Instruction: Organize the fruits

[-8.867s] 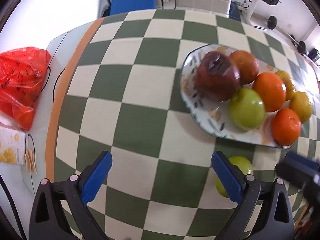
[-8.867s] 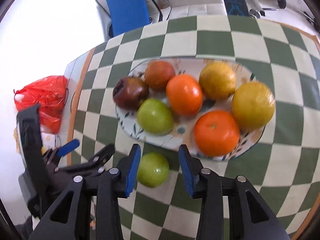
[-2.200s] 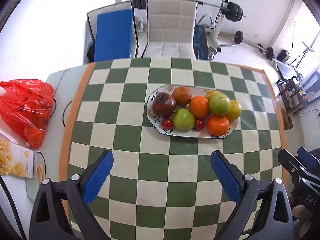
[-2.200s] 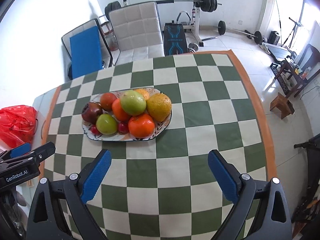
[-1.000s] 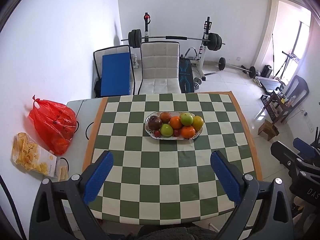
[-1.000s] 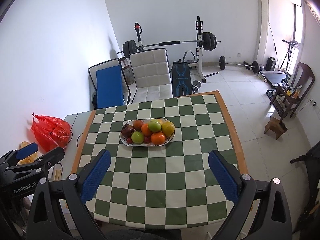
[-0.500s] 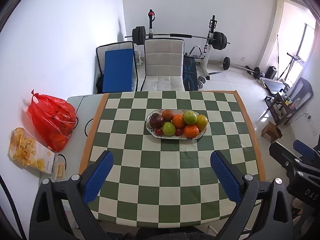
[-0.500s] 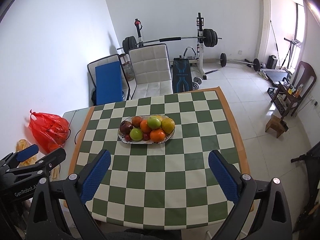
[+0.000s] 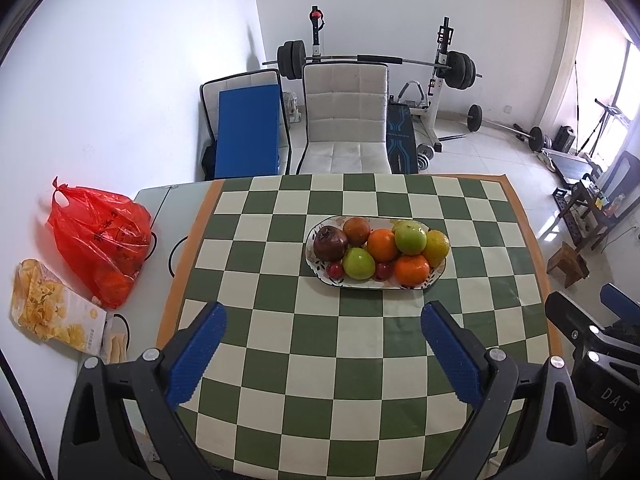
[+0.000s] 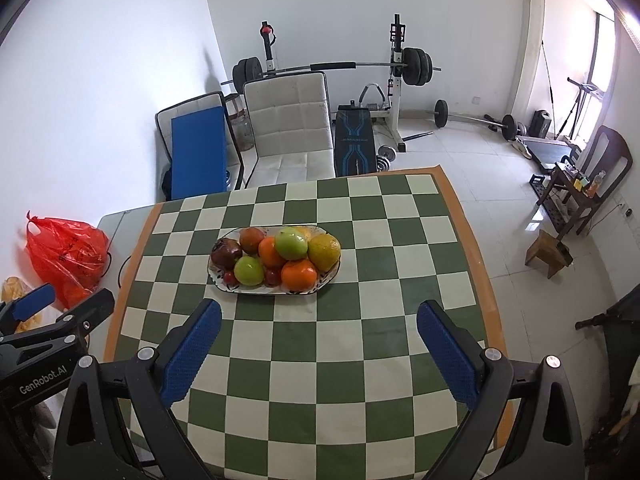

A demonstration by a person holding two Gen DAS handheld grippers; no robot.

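Checkered desk [image 9: 360,360] carries my plate [image 9: 434,276] of fruits [image 9: 380,246], well beyond both tongs; left tongs [image 9: 324,356] and right tongs [image 10: 318,354] spread wide, empty.

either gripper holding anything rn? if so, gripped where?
Nothing held. Left gripper and right gripper are both open and empty, above the table; all the fruit sits on the plate.

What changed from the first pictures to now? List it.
The green apple that lay on the tablecloth between the right gripper's fingers now sits on top of the fruit pile on the plate. Two small red fruits have joined it. Both grippers, left gripper included, pulled far back, open and empty. The other fruit stayed put.
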